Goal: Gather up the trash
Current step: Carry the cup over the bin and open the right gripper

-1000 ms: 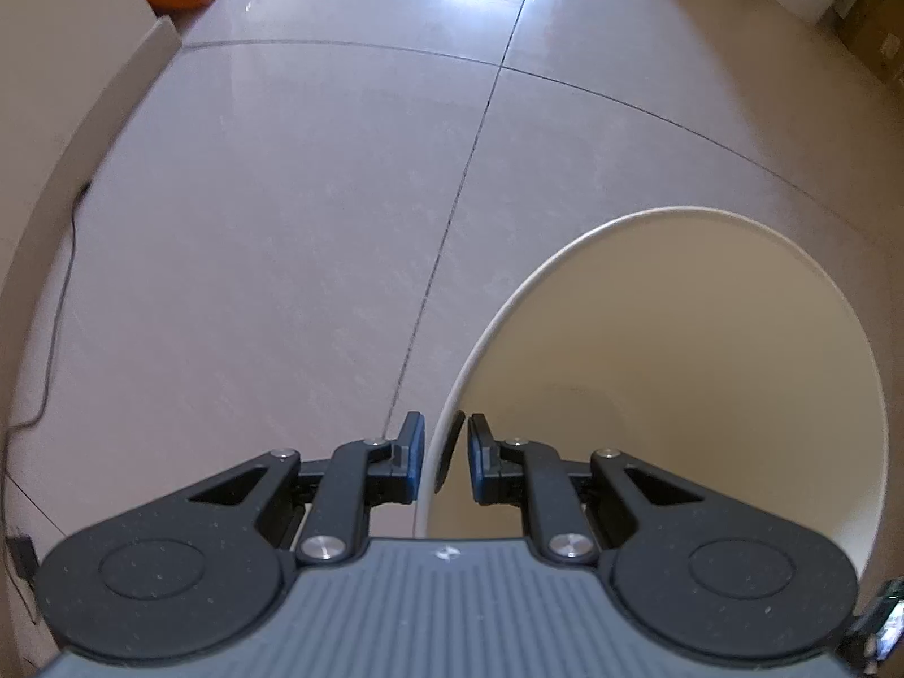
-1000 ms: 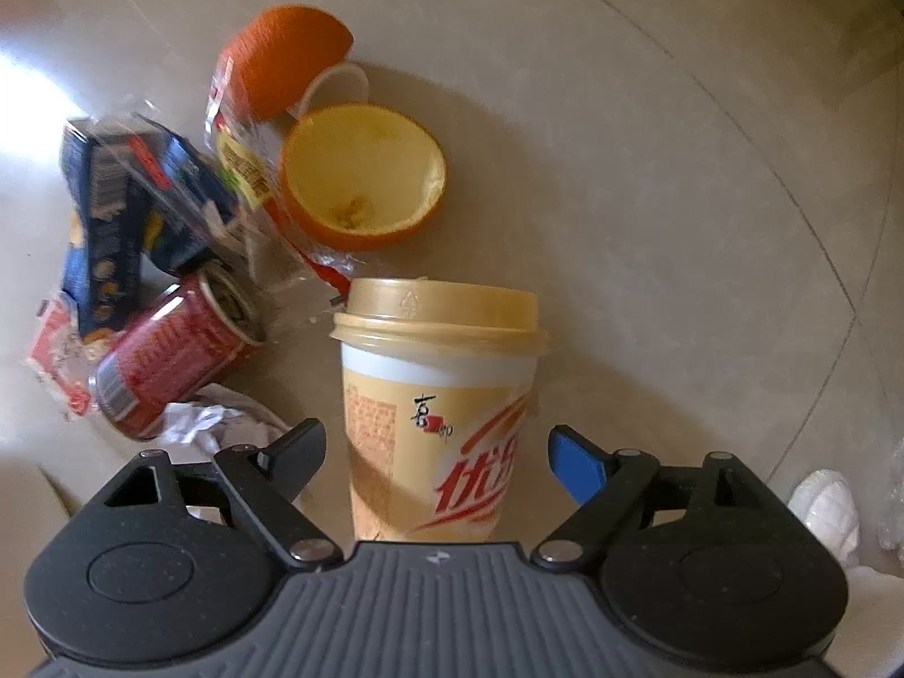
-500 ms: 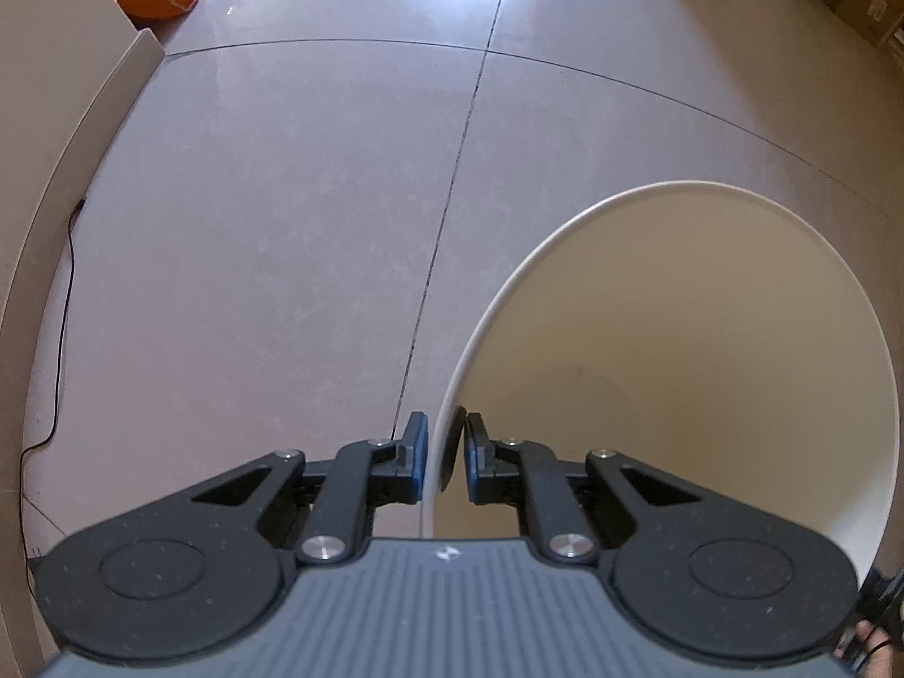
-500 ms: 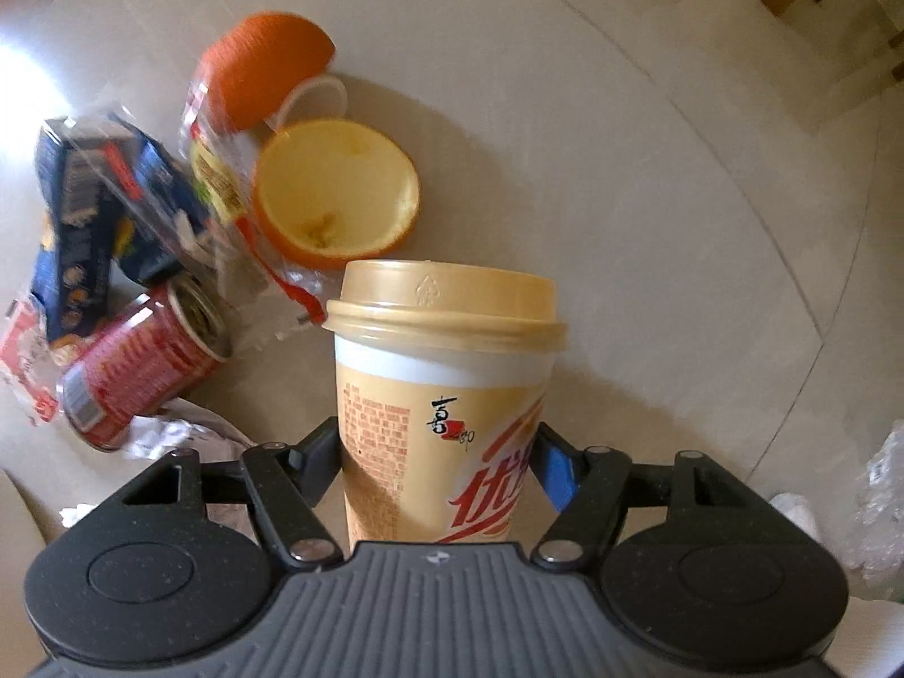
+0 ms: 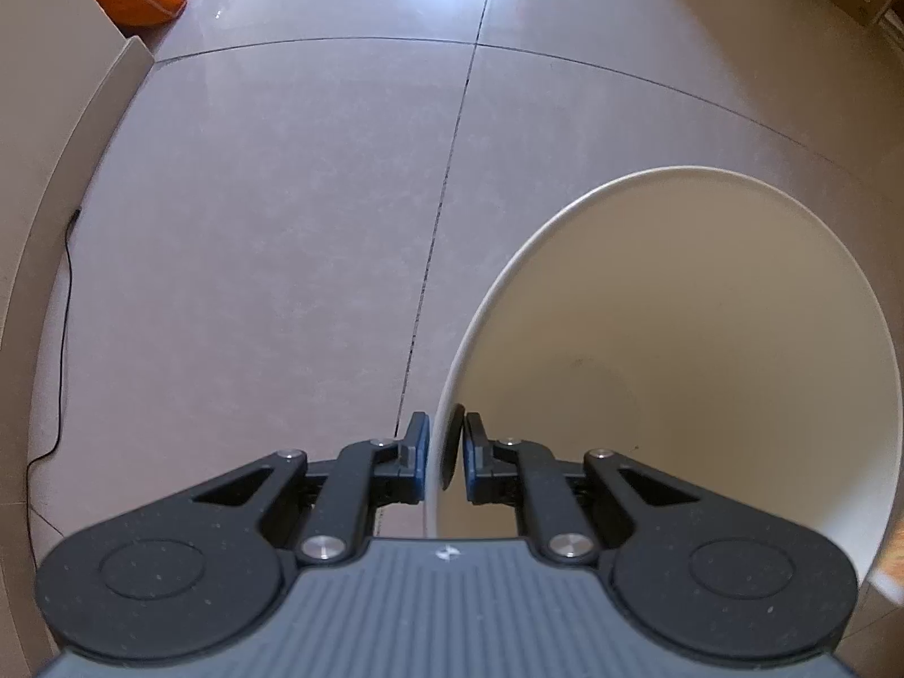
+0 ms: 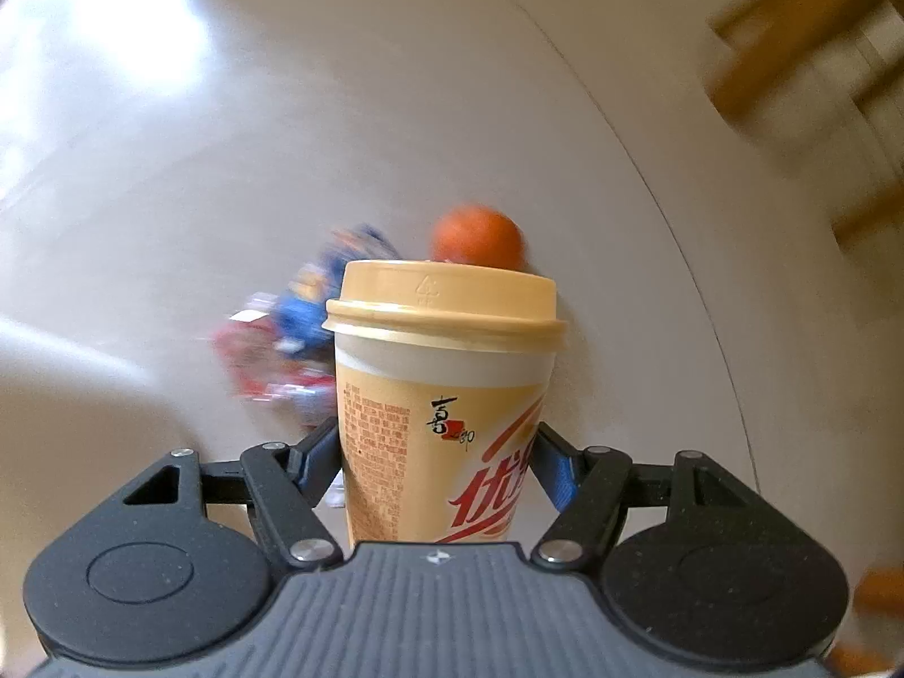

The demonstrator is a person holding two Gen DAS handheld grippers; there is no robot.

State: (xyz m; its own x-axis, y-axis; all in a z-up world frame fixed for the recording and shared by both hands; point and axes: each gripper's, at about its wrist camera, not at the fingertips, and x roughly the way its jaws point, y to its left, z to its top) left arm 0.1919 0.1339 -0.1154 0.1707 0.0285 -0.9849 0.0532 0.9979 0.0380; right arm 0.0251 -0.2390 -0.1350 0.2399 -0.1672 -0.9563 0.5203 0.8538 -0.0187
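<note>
one tapered paper cup (image 6: 446, 395), lid toward the camera, clamped in right tongs (image 6: 438, 466); left tongs (image 5: 445, 460) pinch smooth cream bin rim (image 5: 480, 305).

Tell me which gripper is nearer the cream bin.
Left. The left gripper is clamped on the cream bin at its near rim, one finger inside, one outside. The right gripper holds the lidded cup above the floor; no bin shows in its view.

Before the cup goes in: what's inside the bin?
The bin looks empty: bare cream wall and floor. The near corner is hidden behind the left hand-held gripper.
</note>
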